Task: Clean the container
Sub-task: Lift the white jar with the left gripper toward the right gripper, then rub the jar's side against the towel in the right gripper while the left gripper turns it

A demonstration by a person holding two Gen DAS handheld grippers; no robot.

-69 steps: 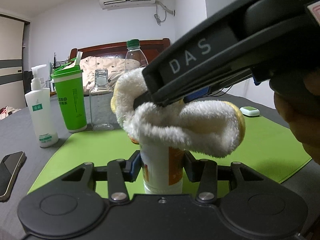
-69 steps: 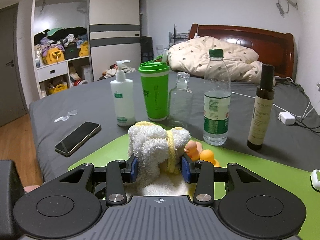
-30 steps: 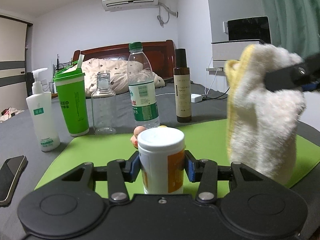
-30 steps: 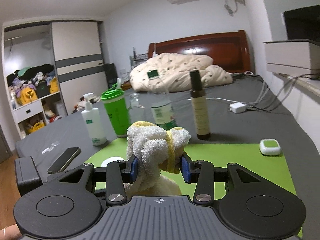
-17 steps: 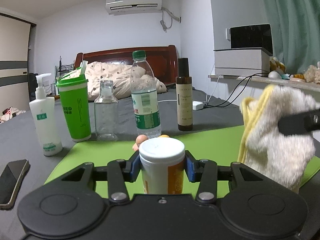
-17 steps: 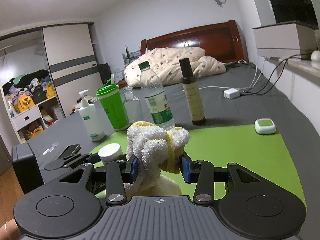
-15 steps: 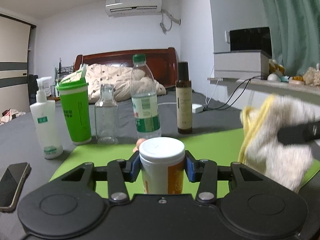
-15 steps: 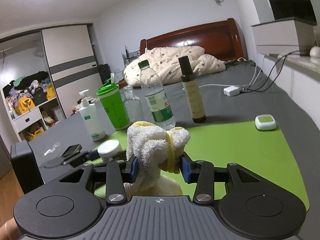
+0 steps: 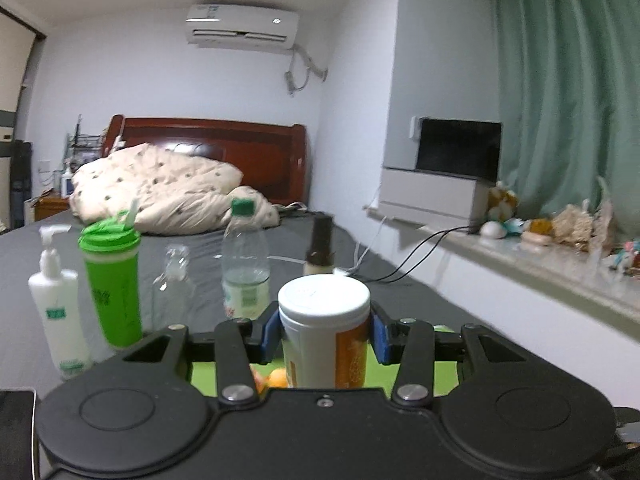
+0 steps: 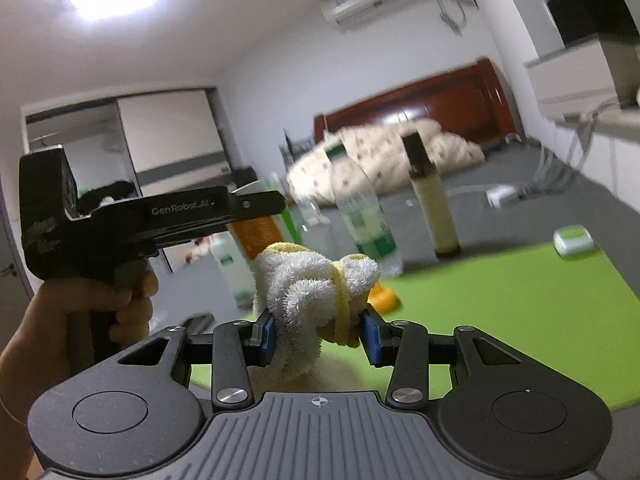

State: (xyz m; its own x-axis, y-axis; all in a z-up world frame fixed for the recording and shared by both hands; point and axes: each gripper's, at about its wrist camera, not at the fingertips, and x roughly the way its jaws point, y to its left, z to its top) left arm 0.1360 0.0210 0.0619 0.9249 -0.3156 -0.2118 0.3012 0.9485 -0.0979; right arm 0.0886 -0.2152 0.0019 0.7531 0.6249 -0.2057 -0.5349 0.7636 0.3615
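White plastic with an orange label, the container (image 9: 324,328) stands upright between the blue pads of the left tool (image 9: 324,336), which is clamped on its sides just under the lid. Held that way, the lid top and the front of the body stay bare and reachable, while the pads cover only a narrow band on each side. The container is lifted clear of the green mat (image 10: 500,300); in the right wrist view its orange side shows under the left tool's fingers (image 10: 256,204), with the person's hand (image 10: 100,308) wrapped around the grip below.

The right tool (image 10: 318,332) is clamped on a bunched white and yellow cloth (image 10: 316,284), gripped low so that a fluffy wad sticks out ahead of the pads as a wiping face. Cloth and container are apart at this moment, the cloth nearer the mat and to the container's right.

Behind, a pump bottle (image 9: 60,304), a green tumbler (image 9: 114,284), a clear glass bottle (image 9: 174,280), a water bottle (image 9: 245,264) and a dark brown bottle (image 9: 320,252) stand in a row on the grey bed, probably waiting their turn. Judging by the raised container, the next wipe likely targets its side or base.
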